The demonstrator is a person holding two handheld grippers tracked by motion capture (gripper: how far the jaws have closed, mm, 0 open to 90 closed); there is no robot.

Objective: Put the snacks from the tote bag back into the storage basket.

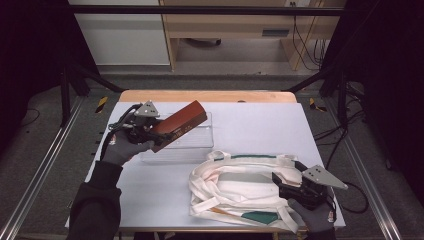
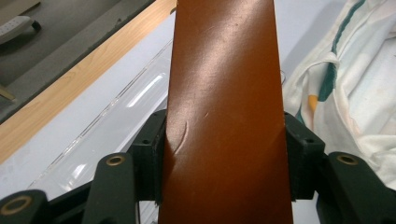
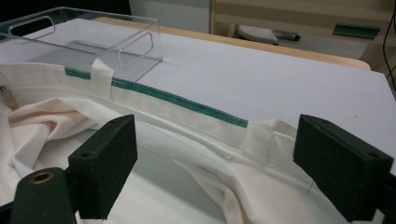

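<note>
Biggest thing was the white surface [image 1: 165, 195] w/ a wood strip along the far edge. On its near right lay a cream cloth bag [image 1: 235, 187] w/ green trim, crumpled, straps flopped over its left side. Just beyond it, toward the far left, sat a clear plastic bin [image 1: 200, 135], basically touching the bag's far edge.

Left hand-held gripper [image 1: 142, 127] was clamped on a reddish-brown box [image 1: 181, 122], pads pressing both long sides. Box was up off the surface, tilted, far end up, hanging over the bin's left part.

Right hand-held gripper [image 1: 280, 182] sat at the bag's right end, jaws apart. In the right gripper view the bag's hem [image 3: 196, 121] ran between the pads, no pinch on the cloth afaict.
</note>
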